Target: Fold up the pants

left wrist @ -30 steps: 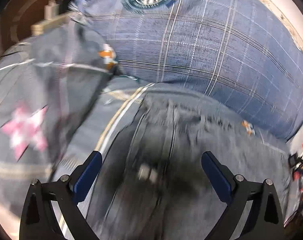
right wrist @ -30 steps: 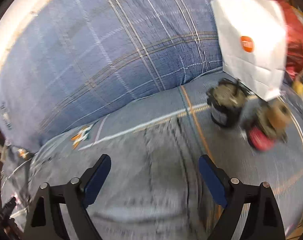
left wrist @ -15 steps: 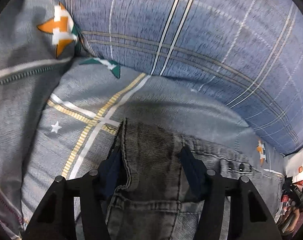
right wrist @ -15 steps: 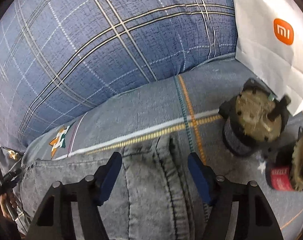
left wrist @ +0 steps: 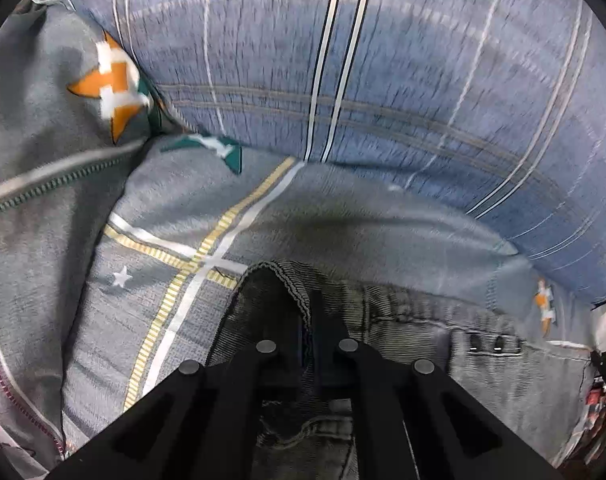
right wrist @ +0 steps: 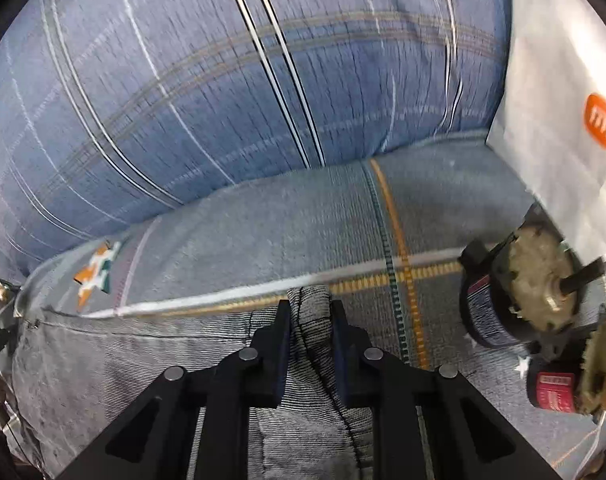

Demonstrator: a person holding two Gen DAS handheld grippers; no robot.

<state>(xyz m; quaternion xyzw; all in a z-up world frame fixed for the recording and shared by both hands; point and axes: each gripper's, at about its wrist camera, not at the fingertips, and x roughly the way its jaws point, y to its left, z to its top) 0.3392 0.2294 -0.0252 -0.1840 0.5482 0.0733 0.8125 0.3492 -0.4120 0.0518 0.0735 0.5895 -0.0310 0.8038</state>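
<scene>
Between both tools' tips: pants [left wrist: 423,320] waistband edge; L tool [left wrist: 307,320] & R tool [right wrist: 309,320] just closed, pinching it.

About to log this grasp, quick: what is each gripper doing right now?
Left gripper: jaws have just been closing, now shut on the edge of the grey jeans.
Right gripper: jaws have just been closing, now shut on a fold of the jeans.

place: bedroom at home | signs: bed sheet [left wrist: 175,216] with star prints, big plaid pillow [right wrist: 223,100] (blue), white paper bag [right wrist: 563,80] on the bed
</scene>
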